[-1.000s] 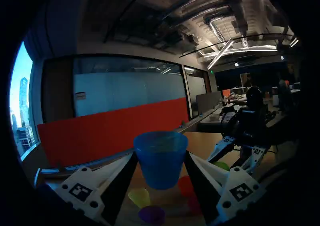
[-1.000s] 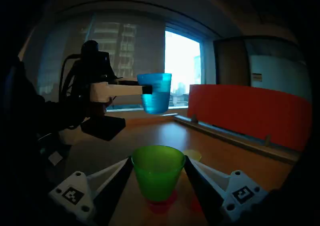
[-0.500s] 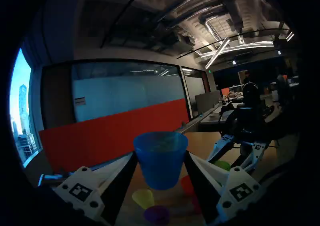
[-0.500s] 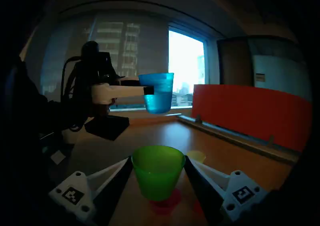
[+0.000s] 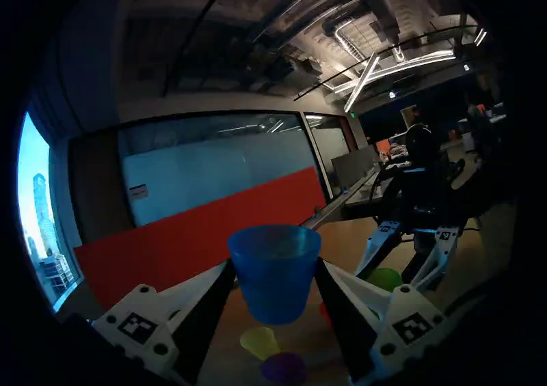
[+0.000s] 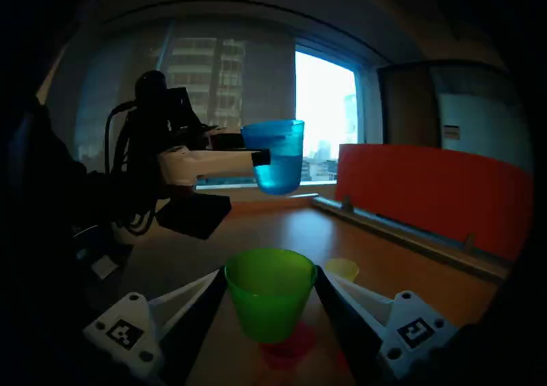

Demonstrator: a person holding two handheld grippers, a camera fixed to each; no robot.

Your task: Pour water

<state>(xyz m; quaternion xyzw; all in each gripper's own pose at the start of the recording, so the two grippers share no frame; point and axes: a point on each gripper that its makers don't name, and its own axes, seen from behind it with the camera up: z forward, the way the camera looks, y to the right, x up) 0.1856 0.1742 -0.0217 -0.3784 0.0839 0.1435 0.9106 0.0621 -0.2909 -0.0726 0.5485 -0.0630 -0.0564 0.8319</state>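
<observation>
My left gripper [image 5: 275, 277] is shut on a blue cup [image 5: 275, 271], held upright in the air above the wooden table [image 5: 342, 239]. In the right gripper view that blue cup [image 6: 275, 157] hangs up and to the left, part filled with water, in the left gripper [image 6: 263, 158]. My right gripper [image 6: 271, 297] is shut on a green cup [image 6: 270, 292], upright and low over the table [image 6: 273, 232]. In the left gripper view the right gripper [image 5: 410, 249] and its green cup [image 5: 384, 277] sit lower to the right.
A yellow cup [image 5: 260, 341], a purple cup [image 5: 284, 367] and a red cup [image 5: 324, 311] stand on the table below. From the right gripper view, a yellow cup [image 6: 341, 269] and a red cup [image 6: 290, 338] sit near the green one. An orange partition [image 6: 437, 195] runs along the far table edge.
The left gripper has tilted up and moved a little, so the blue cup drifts right in the right gripper view. Both cups stay gripped and upright.
</observation>
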